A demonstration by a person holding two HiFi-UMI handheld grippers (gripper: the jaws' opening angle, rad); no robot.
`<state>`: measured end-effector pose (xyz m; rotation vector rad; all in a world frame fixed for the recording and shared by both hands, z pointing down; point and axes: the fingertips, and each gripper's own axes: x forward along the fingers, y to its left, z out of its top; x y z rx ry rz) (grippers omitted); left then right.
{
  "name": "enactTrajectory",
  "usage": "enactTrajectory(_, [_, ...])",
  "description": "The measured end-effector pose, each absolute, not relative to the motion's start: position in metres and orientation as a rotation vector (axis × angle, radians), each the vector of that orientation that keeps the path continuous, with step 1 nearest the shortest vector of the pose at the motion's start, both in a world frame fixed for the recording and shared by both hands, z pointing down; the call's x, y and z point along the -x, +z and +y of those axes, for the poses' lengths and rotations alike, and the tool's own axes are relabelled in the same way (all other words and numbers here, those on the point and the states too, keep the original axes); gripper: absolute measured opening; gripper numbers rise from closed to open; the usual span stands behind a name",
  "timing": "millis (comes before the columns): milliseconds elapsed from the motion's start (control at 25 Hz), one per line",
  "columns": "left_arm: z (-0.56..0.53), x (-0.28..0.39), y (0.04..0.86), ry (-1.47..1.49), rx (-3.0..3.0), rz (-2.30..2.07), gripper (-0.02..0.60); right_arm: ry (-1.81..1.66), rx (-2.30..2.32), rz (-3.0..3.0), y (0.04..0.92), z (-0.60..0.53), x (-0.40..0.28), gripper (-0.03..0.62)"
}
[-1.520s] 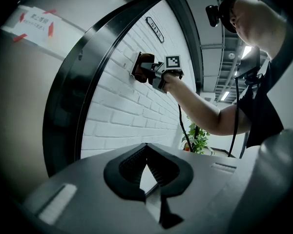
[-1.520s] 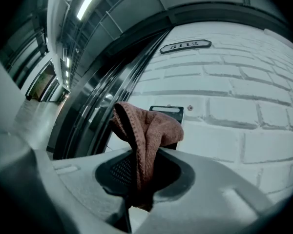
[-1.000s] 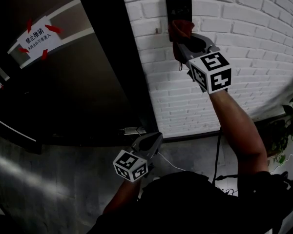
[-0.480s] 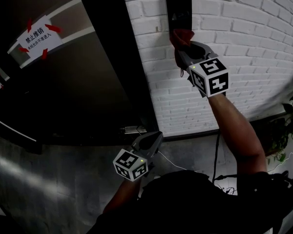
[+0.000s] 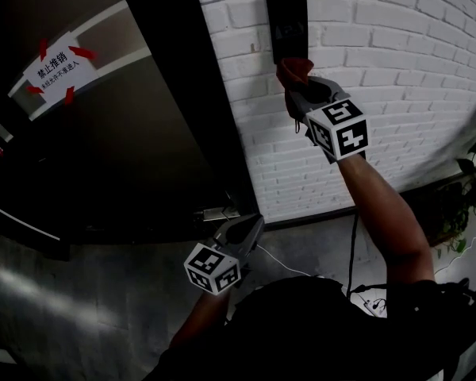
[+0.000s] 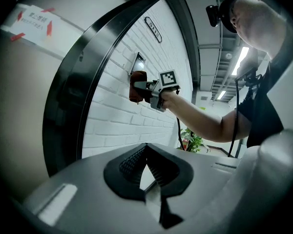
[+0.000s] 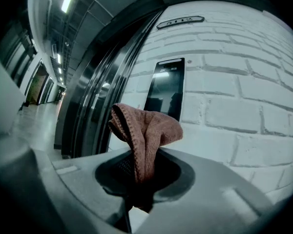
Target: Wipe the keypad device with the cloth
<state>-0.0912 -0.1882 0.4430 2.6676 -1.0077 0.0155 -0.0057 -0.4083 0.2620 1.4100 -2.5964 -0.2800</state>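
While a white brick wall [image 5: 397, 94] and dark door [image 5: 127, 149] fill the view, the keypad device [image 5: 288, 22] hangs on the bricks just above the brown cloth [image 5: 295, 70] pinched in the right tongs [image 5: 298, 84], the left tongs [image 5: 251, 227] hanging low, closed on nothing.

Head view's up high, looking steeply down at the brick wall [image 5: 397, 70]. Right gripper view sits close under the keypad device [image 7: 167, 89], facing up at it. Left gripper view's low and further back, sharing that same device and wall.
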Motion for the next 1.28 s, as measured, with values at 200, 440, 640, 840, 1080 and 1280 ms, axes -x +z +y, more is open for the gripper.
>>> enactTrajectory(200, [-0.184,0.102,0.448,0.039,-2.685,-0.959,0.017,-0.241,-1.401,-2.585,0.281,-0.373,0.003,0.061])
enactTrajectory(440, [-0.177,0.107,0.454,0.040,-2.732,-0.854,0.017,-0.123,-1.295,-2.671,0.331,-0.288,0.000,0.061])
enactTrajectory(640, [-0.169,0.101,0.456,0.023,-2.759,-0.792,0.017,0.059,-1.261,-2.640,0.391,-0.215,-0.012,0.061])
enactTrajectory(840, [-0.150,0.091,0.461,0.030,-2.750,-0.819,0.017,0.141,-1.237,-2.651,0.419,-0.165,-0.018,0.061])
enactTrajectory(1080, [-0.120,0.062,0.455,0.006,-2.719,-0.936,0.017,0.196,-1.175,-2.742,0.416,-0.132,-0.041,0.060])
enactTrajectory(1280, [-0.085,0.029,0.463,0.034,-2.674,-1.017,0.017,0.170,-1.132,-2.745,0.420,-0.106,-0.081,0.060])
